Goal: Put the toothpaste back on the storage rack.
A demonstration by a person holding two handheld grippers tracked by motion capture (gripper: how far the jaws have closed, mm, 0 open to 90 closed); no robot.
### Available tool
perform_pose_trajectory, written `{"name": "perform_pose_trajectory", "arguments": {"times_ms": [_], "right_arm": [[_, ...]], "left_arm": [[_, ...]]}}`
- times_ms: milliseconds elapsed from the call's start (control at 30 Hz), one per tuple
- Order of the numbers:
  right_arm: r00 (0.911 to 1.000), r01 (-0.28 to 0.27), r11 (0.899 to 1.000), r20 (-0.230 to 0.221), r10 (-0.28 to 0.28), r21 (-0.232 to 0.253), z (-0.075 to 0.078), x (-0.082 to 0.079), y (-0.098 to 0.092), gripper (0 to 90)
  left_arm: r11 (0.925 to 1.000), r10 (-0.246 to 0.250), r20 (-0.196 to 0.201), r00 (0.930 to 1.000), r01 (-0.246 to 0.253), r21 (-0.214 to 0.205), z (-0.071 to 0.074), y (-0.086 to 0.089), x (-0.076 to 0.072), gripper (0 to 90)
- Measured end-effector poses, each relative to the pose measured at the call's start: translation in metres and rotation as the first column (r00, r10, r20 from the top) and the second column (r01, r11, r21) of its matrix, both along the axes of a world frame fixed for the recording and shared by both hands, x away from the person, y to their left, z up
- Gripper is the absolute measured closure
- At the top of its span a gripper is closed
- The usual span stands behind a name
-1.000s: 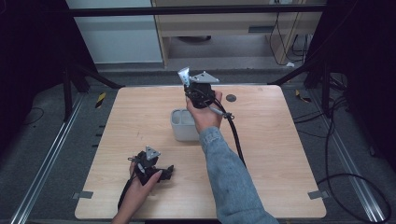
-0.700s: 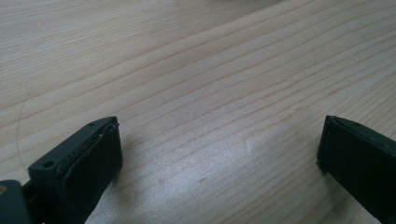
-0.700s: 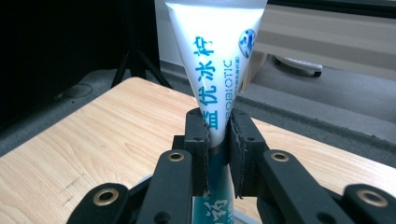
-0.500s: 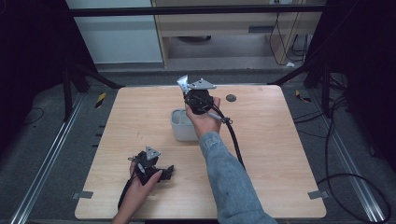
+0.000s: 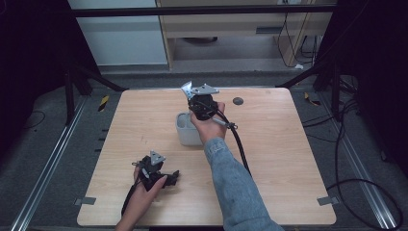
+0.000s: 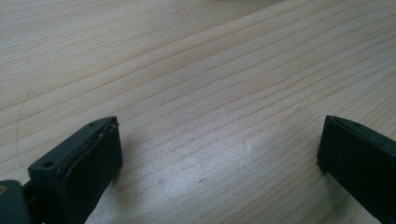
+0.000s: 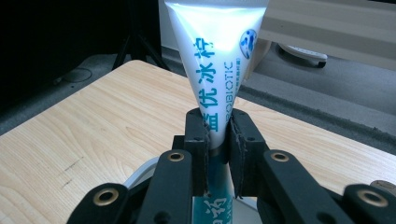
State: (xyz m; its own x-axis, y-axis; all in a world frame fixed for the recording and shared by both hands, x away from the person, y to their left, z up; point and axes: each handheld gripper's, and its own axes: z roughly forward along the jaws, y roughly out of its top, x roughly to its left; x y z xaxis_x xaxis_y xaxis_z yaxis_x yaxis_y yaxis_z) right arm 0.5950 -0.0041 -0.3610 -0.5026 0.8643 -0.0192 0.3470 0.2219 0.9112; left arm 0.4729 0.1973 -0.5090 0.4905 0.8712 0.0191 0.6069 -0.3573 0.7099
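Little has shifted over the last second: right gripper (image 5: 188,89) sits in nearly the same spot above the table's far middle, its tip swung only slightly leftward in the high view; left gripper (image 5: 169,176) unchanged

Right gripper: jaws together, clamped on a white tube (image 7: 215,65) with teal lettering. In the right gripper view the pads pinch the tube at its narrow part and the wide crimped end stands up above them. In the high view the tube (image 5: 186,89) shows as a pale sliver at the gripper's tip, held up off the table, above the far side of the grey container (image 5: 186,131)

Grey container: on the table (image 5: 144,120) near the middle, just below the right hand (image 5: 208,126), rim partly covered by that hand

Left gripper: near the front left of the table, held by the left hand (image 5: 144,192). In the left gripper view (image 6: 219,154) the jaws stand wide apart, bare wood between them

Small dark round spot (image 5: 237,101) on the wood, right of the right gripper, apart from it
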Motion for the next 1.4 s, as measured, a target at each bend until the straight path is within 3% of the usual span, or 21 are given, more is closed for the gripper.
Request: {"name": "perform_pose_trajectory", "arguments": {"times_ms": [1400], "right_arm": [[0.9983, -0.021, 0.999, -0.056, 0.02, -0.027, -0.013, -0.009, -0.008, 79.0]], "left_arm": [[1.0, 0.0, 0.0, 1.0, 0.0, 0.0, 0.0, 0.0, 0.0, 0.0]]}}
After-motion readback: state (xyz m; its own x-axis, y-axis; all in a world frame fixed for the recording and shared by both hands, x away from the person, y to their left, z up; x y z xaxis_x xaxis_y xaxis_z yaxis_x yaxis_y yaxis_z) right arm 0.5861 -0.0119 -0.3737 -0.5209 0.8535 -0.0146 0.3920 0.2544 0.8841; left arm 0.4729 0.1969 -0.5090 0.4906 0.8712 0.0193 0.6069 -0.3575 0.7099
